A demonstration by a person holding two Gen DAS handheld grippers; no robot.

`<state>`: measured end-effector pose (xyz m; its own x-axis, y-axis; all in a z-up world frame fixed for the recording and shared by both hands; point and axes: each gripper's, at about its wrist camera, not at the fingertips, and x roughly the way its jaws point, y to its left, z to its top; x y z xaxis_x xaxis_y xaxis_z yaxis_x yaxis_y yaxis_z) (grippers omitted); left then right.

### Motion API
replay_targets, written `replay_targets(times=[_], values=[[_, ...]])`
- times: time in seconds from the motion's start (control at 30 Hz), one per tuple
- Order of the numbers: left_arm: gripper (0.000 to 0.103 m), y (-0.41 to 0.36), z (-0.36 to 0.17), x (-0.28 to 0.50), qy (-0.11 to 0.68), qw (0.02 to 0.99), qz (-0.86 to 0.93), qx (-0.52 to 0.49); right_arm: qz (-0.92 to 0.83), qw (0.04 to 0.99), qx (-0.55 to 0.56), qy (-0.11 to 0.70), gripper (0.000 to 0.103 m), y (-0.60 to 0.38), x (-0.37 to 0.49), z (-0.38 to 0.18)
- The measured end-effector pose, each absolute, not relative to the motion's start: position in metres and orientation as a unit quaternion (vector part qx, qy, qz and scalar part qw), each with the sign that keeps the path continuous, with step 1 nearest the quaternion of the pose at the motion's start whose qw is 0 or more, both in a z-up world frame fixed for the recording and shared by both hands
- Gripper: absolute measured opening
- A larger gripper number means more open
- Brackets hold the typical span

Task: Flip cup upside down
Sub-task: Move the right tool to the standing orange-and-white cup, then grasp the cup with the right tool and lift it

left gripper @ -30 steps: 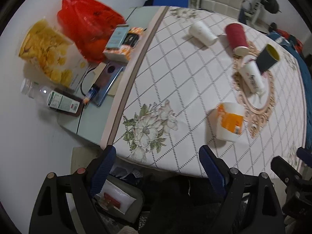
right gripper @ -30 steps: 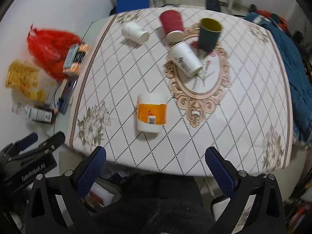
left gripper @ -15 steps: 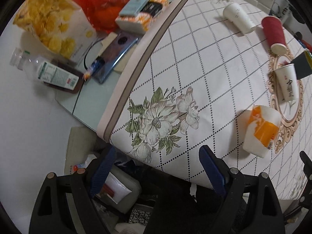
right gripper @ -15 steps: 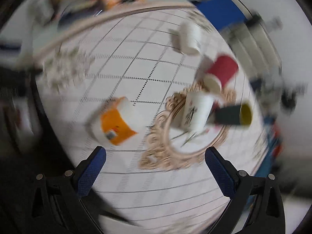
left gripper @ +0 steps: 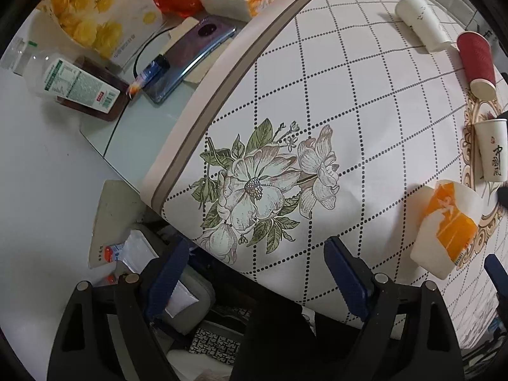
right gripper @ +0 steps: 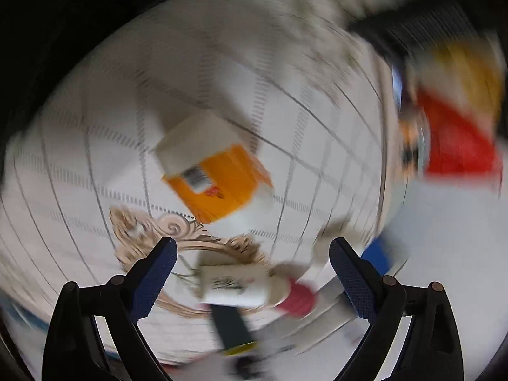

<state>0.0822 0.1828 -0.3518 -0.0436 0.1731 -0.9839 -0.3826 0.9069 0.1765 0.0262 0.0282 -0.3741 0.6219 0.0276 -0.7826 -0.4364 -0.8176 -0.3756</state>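
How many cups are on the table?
5. White cup at the far edge, red cup beside it, lettered cup and dark cup on the gold ring, orange cup nearest.

Matt paper cup (left gripper: 446,228) — smooth printed tablecloth (left gripper: 349,101)

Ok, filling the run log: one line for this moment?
phase: approach | left tongs: open, empty | right tongs: open, empty, view blurred | orange-label cup: lying on tablecloth, ungrasped

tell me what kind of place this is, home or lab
Most likely a home, probably a dining or living area: a table under a floral tablecloth with paper cups lying on it, and beside it a phone, a snack bag and a drink bottle.
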Motion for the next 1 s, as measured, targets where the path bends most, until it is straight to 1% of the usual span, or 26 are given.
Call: replay_targets(times=[0.13,0.2,0.37,0.4,0.43,0.47,0.77,0.8,0.83,0.97,1.0], values=[[0.087,0.183,-0.364,0.083,0.7,0.679,0.206,-0.082,0.439,0.167,-0.883,0.021,0.098,0.012,0.014,-0.396],[0.087,0.183,-0.368,0.082,0.702,0.676,0.207,-0.085,0.445,0.133,-0.886,-0.009,0.098,0.007,0.014,-0.403],[0.087,0.183,-0.381,0.082,0.708,0.669,0.208,-0.088,0.454,0.071,-0.886,-0.064,0.098,-0.001,0.02,-0.421],[0.087,0.184,-0.382,0.082,0.71,0.668,0.208,-0.087,0.454,0.062,-0.886,-0.072,0.097,-0.003,0.023,-0.424],[0.087,0.184,-0.384,0.082,0.711,0.667,0.208,-0.087,0.455,0.053,-0.885,-0.08,0.094,-0.004,0.026,-0.428],[0.087,0.185,-0.385,0.082,0.711,0.666,0.209,-0.086,0.456,0.047,-0.885,-0.084,0.093,-0.004,0.028,-0.43],[0.087,0.191,-0.389,0.086,0.714,0.663,0.209,-0.08,0.464,0.017,-0.879,-0.108,0.092,-0.001,0.033,-0.444],[0.087,0.191,-0.389,0.087,0.714,0.663,0.209,-0.079,0.464,0.016,-0.879,-0.109,0.091,0.0,0.034,-0.446],[0.087,0.192,-0.39,0.088,0.715,0.663,0.208,-0.078,0.463,0.014,-0.879,-0.11,0.087,-0.002,0.034,-0.447],[0.087,0.19,-0.389,0.093,0.715,0.664,0.206,-0.074,0.463,0.015,-0.879,-0.113,0.082,0.0,0.033,-0.452],[0.087,0.19,-0.389,0.094,0.716,0.663,0.206,-0.074,0.464,0.017,-0.878,-0.111,0.082,0.002,0.034,-0.452]])
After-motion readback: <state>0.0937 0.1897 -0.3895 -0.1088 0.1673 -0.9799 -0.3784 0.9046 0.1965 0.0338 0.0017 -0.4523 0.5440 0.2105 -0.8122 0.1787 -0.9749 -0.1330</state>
